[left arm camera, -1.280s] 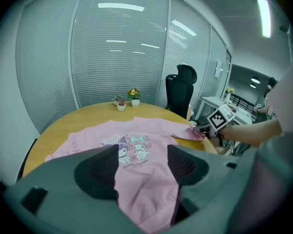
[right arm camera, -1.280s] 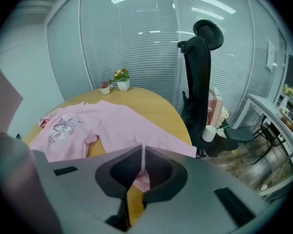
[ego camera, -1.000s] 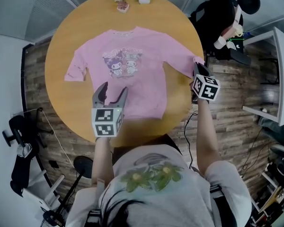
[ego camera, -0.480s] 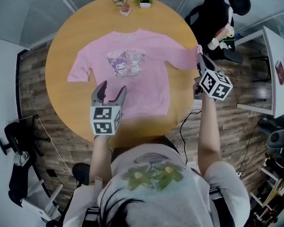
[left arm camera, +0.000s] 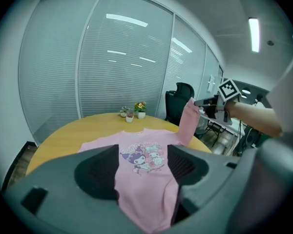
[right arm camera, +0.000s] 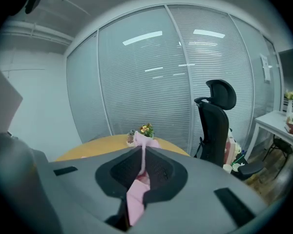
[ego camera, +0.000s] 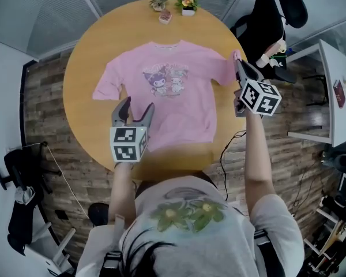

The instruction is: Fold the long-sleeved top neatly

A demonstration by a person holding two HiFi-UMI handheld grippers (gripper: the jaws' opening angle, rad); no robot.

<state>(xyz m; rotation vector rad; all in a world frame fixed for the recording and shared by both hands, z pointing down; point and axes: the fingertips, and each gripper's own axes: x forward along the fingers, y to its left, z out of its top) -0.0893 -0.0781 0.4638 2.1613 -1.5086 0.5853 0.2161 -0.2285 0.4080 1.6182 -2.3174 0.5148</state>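
A pink long-sleeved top point(ego camera: 173, 91) with a cartoon print lies flat, front up, on the round wooden table point(ego camera: 92, 56). My right gripper point(ego camera: 240, 67) is shut on the cuff of the top's right-hand sleeve point(ego camera: 230, 68) and holds it up off the table at the right edge. In the right gripper view, pink cloth point(right arm camera: 136, 194) is pinched between the pads of that gripper point(right arm camera: 142, 155). My left gripper point(ego camera: 134, 109) hovers open over the top's near hem. The left gripper view shows the top point(left arm camera: 141, 150) beyond the spread jaws and the raised sleeve point(left arm camera: 187, 121).
Two small potted plants point(ego camera: 187, 2) point(ego camera: 159, 3) and a little pot point(ego camera: 166, 17) stand at the table's far edge. A black office chair point(ego camera: 271, 16) stands right of the table and a white desk point(ego camera: 328, 91) farther right. A cable point(ego camera: 228, 149) runs on the wood floor.
My right gripper has risen and carried the sleeve cuff up off the table, toward the far side. My left gripper has shifted slightly above the hem and stays open.
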